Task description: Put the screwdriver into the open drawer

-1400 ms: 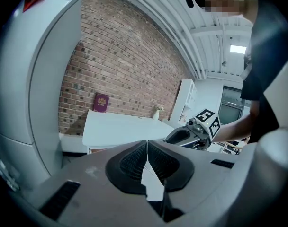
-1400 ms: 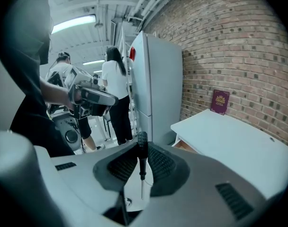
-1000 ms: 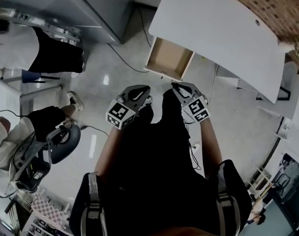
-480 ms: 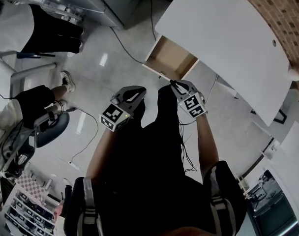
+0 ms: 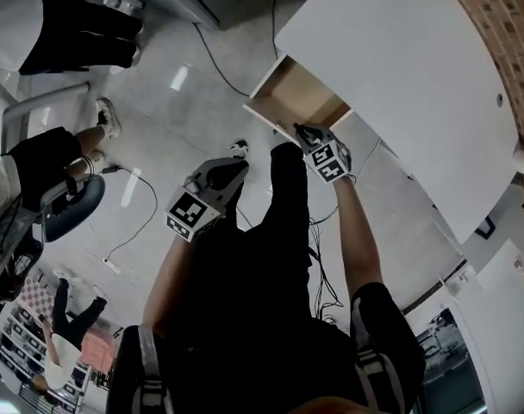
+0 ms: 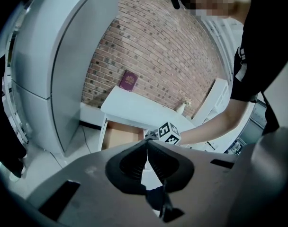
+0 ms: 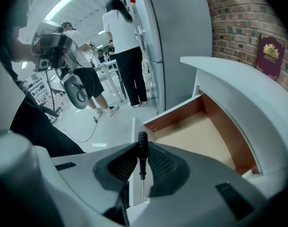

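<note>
A black-handled screwdriver [image 7: 142, 151] stands upright between the pads of my right gripper [image 7: 143, 144], which is shut on it. Beyond the pads, a little to the right, lies the open wooden drawer [image 7: 196, 135] of the white desk [image 7: 248, 91]. In the head view my right gripper [image 5: 302, 133] hovers at the drawer's front edge [image 5: 288, 126], and the screwdriver is too small to make out there. My left gripper [image 5: 224, 172] hangs lower left, away from the drawer [image 5: 301, 95]. In its own view the left gripper [image 6: 147, 145] is shut with nothing in it.
A maroon book [image 7: 270, 51] leans on the brick wall above the desk. A grey cabinet [image 7: 175, 37] stands left of the drawer. People [image 7: 127, 46] stand behind by an office chair [image 5: 68, 210]. Cables [image 5: 128, 222] trail over the floor.
My right gripper has moved forward with the screwdriver to the drawer's front edge. The left gripper has dropped back and left. The head view has swung, so the desk now sits higher.
</note>
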